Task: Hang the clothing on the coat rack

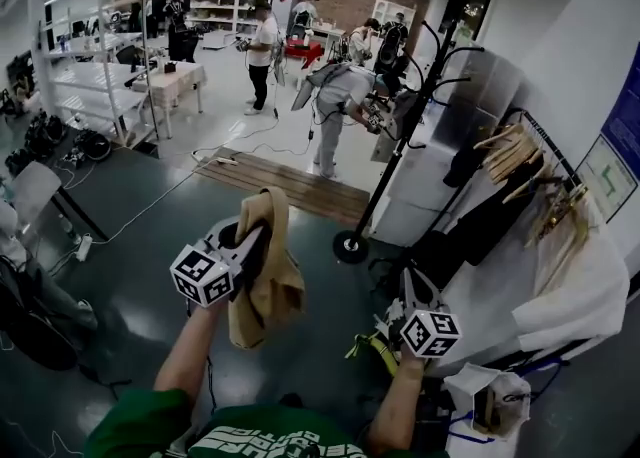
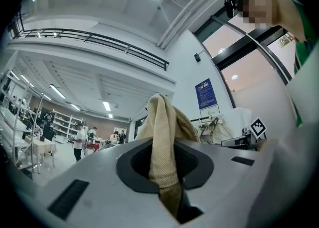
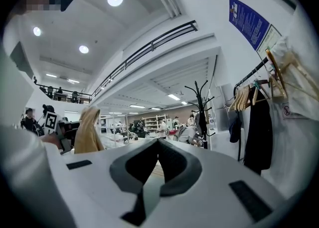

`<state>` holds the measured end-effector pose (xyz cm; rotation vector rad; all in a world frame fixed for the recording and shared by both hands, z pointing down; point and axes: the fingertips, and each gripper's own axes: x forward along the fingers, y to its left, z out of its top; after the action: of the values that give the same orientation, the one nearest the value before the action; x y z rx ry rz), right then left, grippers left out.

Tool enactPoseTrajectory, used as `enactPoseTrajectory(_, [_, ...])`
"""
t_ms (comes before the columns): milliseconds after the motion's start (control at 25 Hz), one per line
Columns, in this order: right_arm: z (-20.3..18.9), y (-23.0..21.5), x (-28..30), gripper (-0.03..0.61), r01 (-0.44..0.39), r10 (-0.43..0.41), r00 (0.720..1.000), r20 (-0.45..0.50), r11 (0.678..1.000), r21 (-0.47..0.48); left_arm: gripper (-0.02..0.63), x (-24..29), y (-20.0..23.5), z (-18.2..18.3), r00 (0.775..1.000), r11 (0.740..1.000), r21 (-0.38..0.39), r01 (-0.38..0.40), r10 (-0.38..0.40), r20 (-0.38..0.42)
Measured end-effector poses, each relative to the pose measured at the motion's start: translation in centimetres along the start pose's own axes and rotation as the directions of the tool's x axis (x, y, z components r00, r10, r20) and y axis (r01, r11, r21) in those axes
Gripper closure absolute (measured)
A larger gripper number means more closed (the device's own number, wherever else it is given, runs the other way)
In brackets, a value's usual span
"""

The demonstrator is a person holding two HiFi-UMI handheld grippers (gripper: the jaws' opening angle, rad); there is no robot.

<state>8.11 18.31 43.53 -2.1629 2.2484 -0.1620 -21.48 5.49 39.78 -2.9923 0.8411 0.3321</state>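
Observation:
A tan garment (image 1: pixel 268 271) hangs folded over my left gripper (image 1: pixel 248 242), whose jaws are shut on it. In the left gripper view the cloth (image 2: pixel 164 137) rises between the jaws of the left gripper (image 2: pixel 167 174) and drapes away forward. My right gripper (image 1: pixel 409 288) is lower right, its jaws shut with nothing in them; in its own view the right gripper (image 3: pixel 158 141) has its tips touching. The black coat rack (image 1: pixel 402 141) stands ahead to the right on a round base (image 1: pixel 351 246), apart from both grippers. It also shows as the coat rack (image 3: pixel 203 106) in the right gripper view.
A clothes rail (image 1: pixel 535 161) with wooden hangers, dark garments and a white cover runs along the right wall. A wooden platform (image 1: pixel 290 186) lies on the floor ahead. Several people (image 1: pixel 335 101) work beyond it. Tables (image 1: pixel 175 81) and cables stand at the left.

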Motion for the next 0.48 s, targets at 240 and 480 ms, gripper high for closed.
enactPoseTrajectory(240, [0.3, -3.7, 3.8, 0.571, -0.029, 0.029, 1.000, -0.008, 1.000, 0.001, 0.572, 4.7, 1.5, -1.1, 0.999, 0.999, -0.009, -0.035, 0.035, -0.002])
enactPoseTrajectory(480, [0.2, -6.5, 6.8, 0.571, -0.046, 0.046, 0.999, -0.012, 0.999, 0.006, 0.572, 8.3, 2.2, -2.3, 0.999, 0.999, -0.017, -0.052, 0.052, -0.003])
